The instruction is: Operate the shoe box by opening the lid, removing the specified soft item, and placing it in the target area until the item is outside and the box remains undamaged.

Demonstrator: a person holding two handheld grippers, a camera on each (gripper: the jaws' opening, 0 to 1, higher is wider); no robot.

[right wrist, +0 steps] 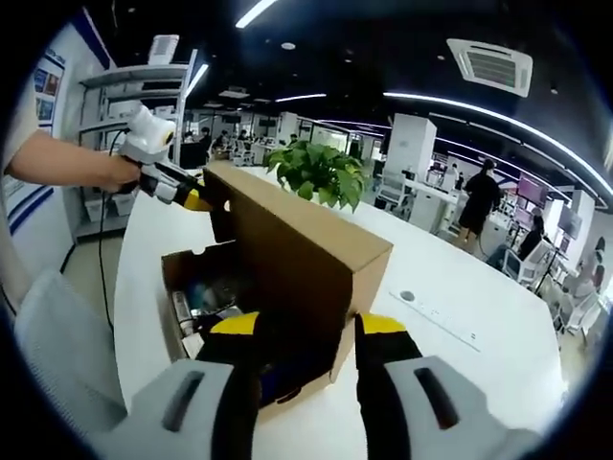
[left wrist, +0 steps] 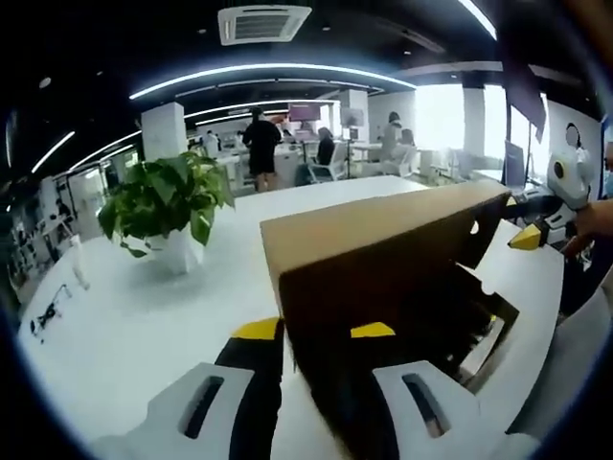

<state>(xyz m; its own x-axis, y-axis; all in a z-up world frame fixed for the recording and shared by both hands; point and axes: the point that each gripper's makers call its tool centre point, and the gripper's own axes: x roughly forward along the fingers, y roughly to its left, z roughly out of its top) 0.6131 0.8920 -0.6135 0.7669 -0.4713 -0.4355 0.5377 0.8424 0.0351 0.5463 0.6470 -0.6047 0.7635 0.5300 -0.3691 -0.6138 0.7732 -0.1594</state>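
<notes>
On the white table point(right wrist: 498, 287) the box point(right wrist: 287, 278) stands with its lid point(left wrist: 383, 235) raised. My left claw point(left wrist: 316, 333) and right claw point(right wrist: 308, 324) each pinch a lid corner. Pulling unevenly could tear the cardboard; the soft item inside is too dark to identify.

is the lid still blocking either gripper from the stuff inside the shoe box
No. The lid stands raised, with both grippers at its ends: right gripper, left gripper. The shoe box interior is open from above, and dark contents show inside. Neither gripper is reaching in.
</notes>
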